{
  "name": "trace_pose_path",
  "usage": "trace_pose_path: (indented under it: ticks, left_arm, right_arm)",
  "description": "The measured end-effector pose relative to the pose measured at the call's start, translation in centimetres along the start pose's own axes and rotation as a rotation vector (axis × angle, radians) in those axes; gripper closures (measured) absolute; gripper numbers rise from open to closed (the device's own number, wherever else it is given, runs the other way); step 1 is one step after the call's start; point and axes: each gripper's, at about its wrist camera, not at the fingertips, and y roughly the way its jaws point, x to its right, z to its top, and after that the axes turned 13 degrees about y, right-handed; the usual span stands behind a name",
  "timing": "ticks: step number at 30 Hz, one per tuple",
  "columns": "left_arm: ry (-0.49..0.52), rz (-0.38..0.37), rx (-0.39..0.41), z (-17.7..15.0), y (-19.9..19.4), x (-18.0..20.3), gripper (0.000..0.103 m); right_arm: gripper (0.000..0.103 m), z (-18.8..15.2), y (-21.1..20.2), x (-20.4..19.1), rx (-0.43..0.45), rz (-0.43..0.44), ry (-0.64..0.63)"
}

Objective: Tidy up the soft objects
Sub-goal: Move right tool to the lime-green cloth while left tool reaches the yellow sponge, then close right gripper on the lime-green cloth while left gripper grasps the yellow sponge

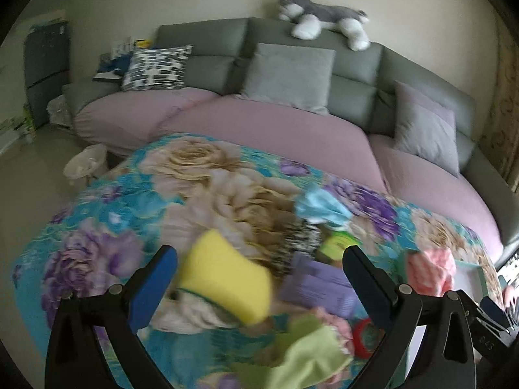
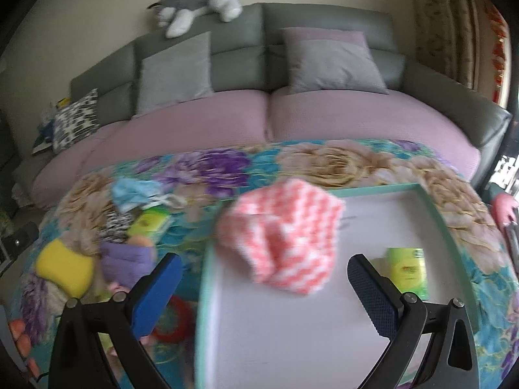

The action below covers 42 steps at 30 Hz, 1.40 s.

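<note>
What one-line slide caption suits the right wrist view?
Open right gripper above a teal tray holding a pink-and-white cloth and green packet.

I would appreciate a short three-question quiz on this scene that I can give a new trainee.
1. True or false: the pink-and-white cloth lies fully inside the tray.
2. What lies in the tray to the right of that cloth? A) a green packet B) a red ring C) a purple cloth
3. Fill in: on top of the sofa back lies a grey-and-white plush ____.

Key
1. False: it hangs over the tray's left rim.
2. A: the green packet.
3. Dog: the plush dog.
</note>
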Motion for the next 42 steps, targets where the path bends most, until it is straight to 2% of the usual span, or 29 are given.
trace_pose_path:
  ticks: [4, 12, 21, 30, 35, 39, 42]
  left_arm:
    - [-0.048, 0.026, -0.005, -0.5, -0.3, -2.5, 0.001]
    - [-0.045, 0.083, -0.095, -2.1, 0.9, -4.9, 0.001]
    - [-0.098, 0.114, -0.179, -4.4, 1.2, -8.6, 0.001]
    - [-0.194, 0.083, -0.235, -6.3, 2.4, -11.0, 0.001]
    - [-0.202, 0.044, -0.245, -6.5, 3.2, -10.7, 0.001]
    - [-0.210, 0.013, -0.249, -6.6, 3.8, -10.3, 0.002]
    - [-0.219, -0.001, -0.250, -6.6, 4.1, -10.1, 0.002]
  right_arm:
    - [0.000, -0.8, 0.2, -2.1, -0.021, 0.042, -0.037]
    - [0.000, -3.1, 0.8, -6.0, -0.090, 0.123, -0.111]
    - [0.000, -6.5, 1.0, -11.1, -0.182, 0.220, -0.223]
    - [0.001, -10.5, 1.4, -15.1, -0.250, 0.259, -0.357]
    - [0.008, -12.0, 1.7, -16.2, -0.278, 0.263, -0.398]
    - [0.022, -12.8, 2.2, -16.5, -0.299, 0.259, -0.417]
    - [0.038, -13.0, 2.4, -16.5, -0.310, 0.262, -0.418]
